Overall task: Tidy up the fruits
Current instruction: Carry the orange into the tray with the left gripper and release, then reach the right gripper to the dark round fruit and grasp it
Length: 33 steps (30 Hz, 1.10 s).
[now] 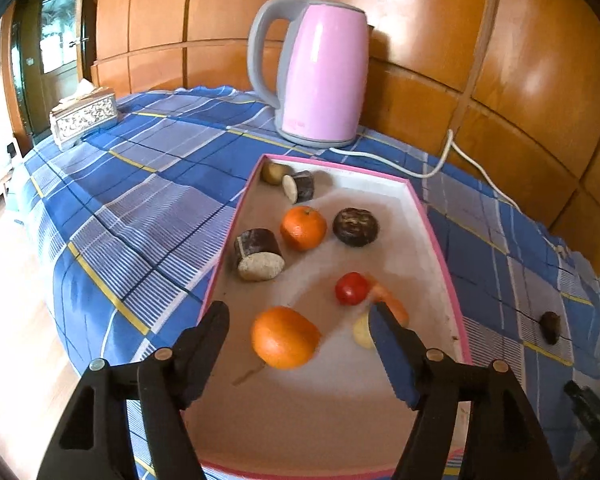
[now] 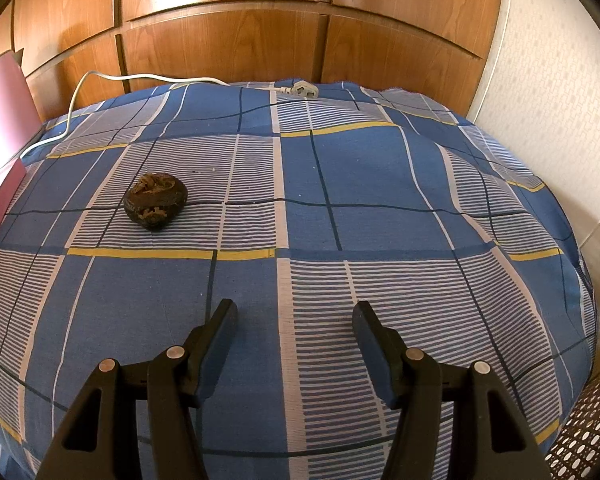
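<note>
We judge the orange [image 1: 285,338] light, firm, rolls; grip its sides. Left gripper [image 1: 300,322] wide, orange loose between. Right gripper [image 2: 294,314] half-open, empty, above cloth [image 2: 380,176].

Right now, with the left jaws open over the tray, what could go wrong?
The large orange lies between the open left gripper fingers, untouched; it looks blurred, so it may roll toward the tomato. The dark round fruit sits alone on the cloth outside the tray, ahead and left of the open right gripper; it could be forgotten.
</note>
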{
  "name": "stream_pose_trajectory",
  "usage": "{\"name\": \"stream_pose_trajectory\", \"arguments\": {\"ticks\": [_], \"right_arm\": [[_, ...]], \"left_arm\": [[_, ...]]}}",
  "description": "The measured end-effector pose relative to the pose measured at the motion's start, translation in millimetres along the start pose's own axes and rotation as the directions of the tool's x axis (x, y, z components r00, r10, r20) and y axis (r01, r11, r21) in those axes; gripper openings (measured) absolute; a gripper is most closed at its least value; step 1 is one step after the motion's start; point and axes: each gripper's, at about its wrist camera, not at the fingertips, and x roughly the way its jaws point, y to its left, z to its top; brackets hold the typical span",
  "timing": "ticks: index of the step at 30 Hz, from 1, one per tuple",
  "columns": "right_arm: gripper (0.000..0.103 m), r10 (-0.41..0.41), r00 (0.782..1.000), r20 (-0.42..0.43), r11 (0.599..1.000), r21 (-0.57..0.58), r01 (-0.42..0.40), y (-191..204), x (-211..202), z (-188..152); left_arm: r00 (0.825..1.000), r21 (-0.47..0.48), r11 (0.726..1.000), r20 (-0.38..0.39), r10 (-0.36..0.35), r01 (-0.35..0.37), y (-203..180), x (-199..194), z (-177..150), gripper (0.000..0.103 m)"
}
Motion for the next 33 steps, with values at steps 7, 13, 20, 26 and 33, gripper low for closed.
{"name": "stream_pose_trajectory", "arguments": {"ticks": [7, 13, 20, 26, 33], "right_arm": [[0.061, -0.003, 1.0, -0.028, 1.0, -0.022, 0.002, 1.5, 1.4, 4.9], [0.061, 0.028, 0.999, -0.043, 0.999, -0.036, -0.029, 4.6, 1.3, 11.8], [0.061, 0.129, 0.992, 0.003, 0.989, -0.077, -0.129, 25.0, -7.4, 34.0], [0.061, 0.192, 0.981, -0.003, 0.964, -0.187, -0.189, 58.9, -1.5, 55.4], [0.061, 0.172, 0.984, -0.046, 0.941, -0.289, -0.178, 84.3, 20.3, 68.1]], "left_arm": [[0.999, 0.051, 0.998, 0.0, -0.034, 0.034, -16.0, -10.1, -13.3, 0.075], [0.999, 0.077, 0.996, -0.017, -0.051, 0.052, -23.8, -11.1, -21.6, 0.075], [0.998, 0.089, 0.994, -0.033, -0.058, 0.061, -27.6, -11.1, -28.3, 0.075], [0.997, 0.091, 0.993, -0.047, -0.069, 0.073, -28.2, -10.8, -30.4, 0.075], [0.997, 0.091, 0.993, -0.044, -0.07, 0.074, -28.1, -12.2, -30.2, 0.075]]}}
